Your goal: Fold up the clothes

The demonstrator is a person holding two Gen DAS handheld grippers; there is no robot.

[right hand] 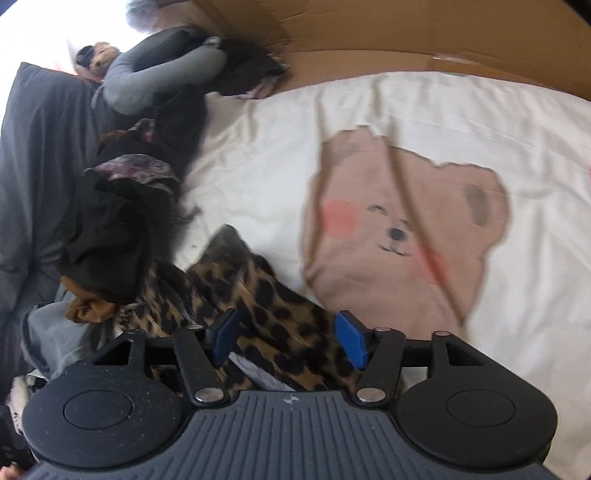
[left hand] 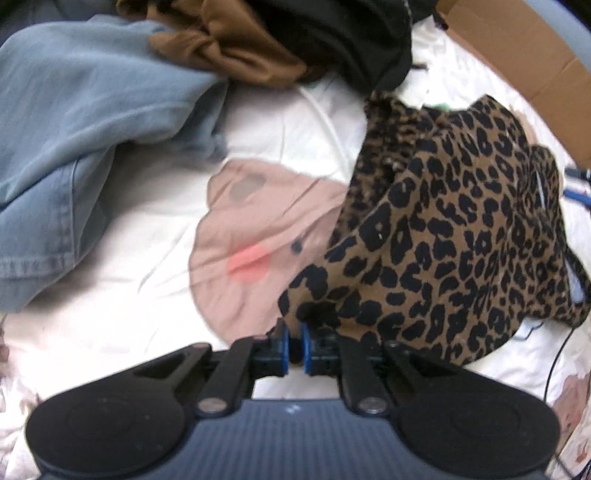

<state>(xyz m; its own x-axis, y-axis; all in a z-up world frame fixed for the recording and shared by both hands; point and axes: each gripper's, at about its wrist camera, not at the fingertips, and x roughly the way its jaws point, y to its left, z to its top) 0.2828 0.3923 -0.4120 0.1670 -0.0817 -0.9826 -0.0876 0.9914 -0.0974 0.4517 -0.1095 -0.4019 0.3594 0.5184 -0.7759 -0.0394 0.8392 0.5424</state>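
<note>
Left gripper (left hand: 294, 345): pads pinched together on a lower edge of the leopard-print garment (left hand: 454, 236), which lies bunched on the white bear-print sheet (left hand: 280, 122). Right gripper (right hand: 286, 339): jaws apart over the same garment, pads not pressing it.

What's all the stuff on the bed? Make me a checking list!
Surface: white bedsheet with a pink bear print.
Job's things: leopard-print garment, crumpled.
Clutter: blue denim garment, brown garment, black clothes, grey neck pillow.
Grippers: left gripper shut on the leopard-print garment's edge; right gripper open above the same garment.
Cables: thin dark cable at the right edge.
Surroundings: cardboard box beside the bed.
</note>
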